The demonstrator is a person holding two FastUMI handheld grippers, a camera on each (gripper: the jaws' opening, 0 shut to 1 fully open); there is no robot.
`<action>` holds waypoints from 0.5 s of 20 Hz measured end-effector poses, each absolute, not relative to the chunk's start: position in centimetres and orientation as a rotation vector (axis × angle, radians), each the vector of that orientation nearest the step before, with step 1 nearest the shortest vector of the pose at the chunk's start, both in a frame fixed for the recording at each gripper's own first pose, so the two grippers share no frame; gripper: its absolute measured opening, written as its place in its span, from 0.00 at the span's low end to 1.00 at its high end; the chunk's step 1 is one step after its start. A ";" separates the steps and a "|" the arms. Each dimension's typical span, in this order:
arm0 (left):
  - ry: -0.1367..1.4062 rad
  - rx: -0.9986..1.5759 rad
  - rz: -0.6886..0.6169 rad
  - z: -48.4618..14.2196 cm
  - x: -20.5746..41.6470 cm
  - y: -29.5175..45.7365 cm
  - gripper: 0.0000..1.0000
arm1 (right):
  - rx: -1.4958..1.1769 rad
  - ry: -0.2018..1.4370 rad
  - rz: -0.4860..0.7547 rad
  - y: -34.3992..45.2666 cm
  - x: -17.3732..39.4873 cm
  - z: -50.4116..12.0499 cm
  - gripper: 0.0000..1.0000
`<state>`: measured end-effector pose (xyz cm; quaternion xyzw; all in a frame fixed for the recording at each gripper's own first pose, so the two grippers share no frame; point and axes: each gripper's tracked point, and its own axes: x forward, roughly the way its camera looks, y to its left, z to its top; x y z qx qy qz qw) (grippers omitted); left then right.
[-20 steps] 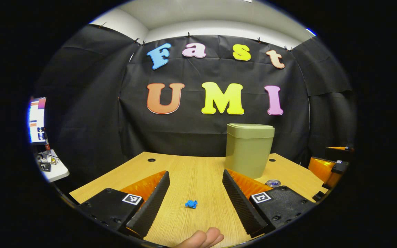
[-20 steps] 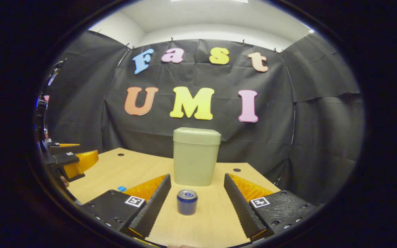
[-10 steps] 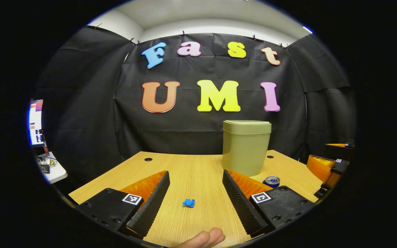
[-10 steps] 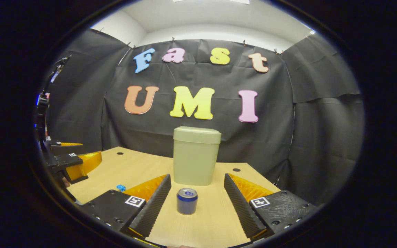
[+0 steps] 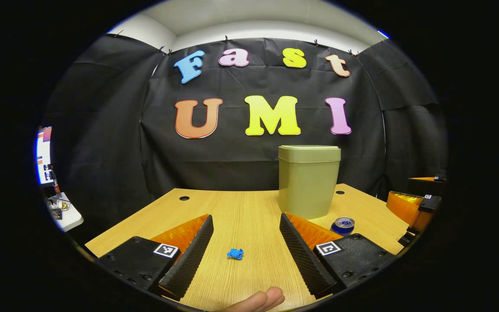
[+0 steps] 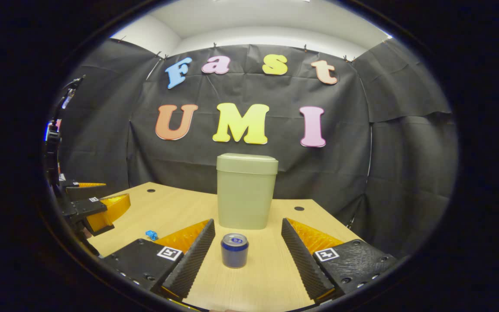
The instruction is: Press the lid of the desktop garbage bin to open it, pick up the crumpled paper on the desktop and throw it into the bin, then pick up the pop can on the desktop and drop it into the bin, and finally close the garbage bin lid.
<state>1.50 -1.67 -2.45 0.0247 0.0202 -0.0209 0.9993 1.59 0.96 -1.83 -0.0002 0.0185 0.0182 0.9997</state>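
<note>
I hold each hand-held gripper spread wide, left (image 5: 245,249) framing the crumpled paper (image 5: 235,253), right (image 6: 247,249) framing the pop can (image 6: 234,251), with the bin (image 6: 246,190) on the table (image 5: 249,212) lidded, awaiting its press.

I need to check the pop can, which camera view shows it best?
The right gripper view: the pop can stands whole and upright on the desk between that gripper's open fingers. In the left gripper view the can is partly hidden behind a finger.

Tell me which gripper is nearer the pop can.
Right. The right gripper is open with the pop can standing between its fingers. The left gripper frames the crumpled paper, the can off to its right.
</note>
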 end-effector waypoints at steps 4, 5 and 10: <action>0.038 0.043 -0.033 -2.4 1.6 -1.1 0.99 | 0.002 0.034 0.026 0.3 3.1 0.9 0.94; 0.040 0.039 -0.031 -2.4 1.8 -1.0 0.99 | 0.016 0.044 0.035 0.5 3.7 1.5 0.93; 0.047 0.021 0.005 -2.5 2.0 0.1 0.99 | 0.064 0.084 0.065 0.3 8.1 7.0 0.82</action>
